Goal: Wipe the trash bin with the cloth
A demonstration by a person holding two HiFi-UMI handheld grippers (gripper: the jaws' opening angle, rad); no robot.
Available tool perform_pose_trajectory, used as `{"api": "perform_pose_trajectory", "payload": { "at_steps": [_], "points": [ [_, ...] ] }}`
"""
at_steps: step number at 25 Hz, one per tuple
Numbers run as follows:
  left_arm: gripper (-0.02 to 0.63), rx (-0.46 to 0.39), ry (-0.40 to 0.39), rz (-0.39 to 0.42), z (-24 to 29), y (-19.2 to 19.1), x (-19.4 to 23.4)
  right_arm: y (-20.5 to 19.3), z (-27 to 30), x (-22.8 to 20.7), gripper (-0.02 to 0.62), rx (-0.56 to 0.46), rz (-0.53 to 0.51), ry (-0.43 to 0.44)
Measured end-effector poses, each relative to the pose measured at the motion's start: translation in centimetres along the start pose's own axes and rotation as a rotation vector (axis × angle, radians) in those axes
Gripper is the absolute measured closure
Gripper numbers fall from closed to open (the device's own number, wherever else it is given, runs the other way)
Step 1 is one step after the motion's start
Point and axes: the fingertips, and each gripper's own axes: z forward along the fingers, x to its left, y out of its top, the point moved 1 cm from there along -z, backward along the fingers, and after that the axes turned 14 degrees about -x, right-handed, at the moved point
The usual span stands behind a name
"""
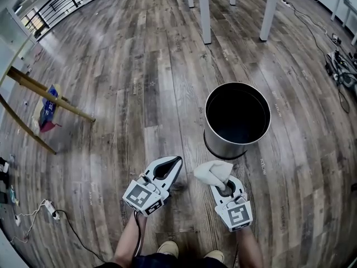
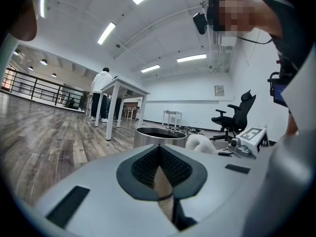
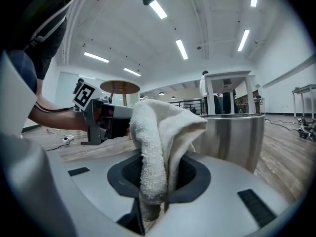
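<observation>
Standing upright on grey-brown plank floor (image 1: pixel 111 94), round open-top steel trash bin (image 1: pixel 225 148) sits just ahead & a bit right of both claws. White terry cloth (image 1: pixel 213 172) is pinched in right gripper (image 1: pixel 225 186), the nearer arm. Left gripper (image 1: pixel 177 161): tips together, empty.

The grey-brown plank floor (image 1: pixel 111 66) carried the open steel trash bin (image 1: pixel 223 148), upright, right of centre. White table legs (image 1: pixel 204 10) stood beyond it, and a slanted wooden frame (image 1: pixel 50 99) rested at the left. A power strip (image 1: pixel 49 208) with its cord lay at lower left, and cables (image 1: pixel 340 74) ran along the right edge.
</observation>
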Motion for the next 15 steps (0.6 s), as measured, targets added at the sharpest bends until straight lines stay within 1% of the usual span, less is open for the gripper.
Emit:
{"api": "perform_pose_trajectory", "payload": {
  "at_steps": [3,6,10,15],
  "points": [
    [0.606,-0.001,-0.001,-0.005,-0.2,-0.3,-0.1,-1.0,2.3,0.0,0.512,0.014,0.019,0.009],
    [0.606,-0.005,-0.001,-0.008,-0.3,-0.4,-0.2,-1.9,4.0,-0.7,0.511,0.031,0.062,-0.020],
    [0.606,-0.006,-0.003,-0.008,-0.5,-0.4,-0.1,-3.6,5.5,-1.9,0.511,0.077,0.062,-0.044],
    [0.606,-0.005,-0.004,-0.018,-0.6,-0.6,-0.2,-5.9,6.5,-3.8,0.512,0.124,0.076,-0.097]
  ]
}}
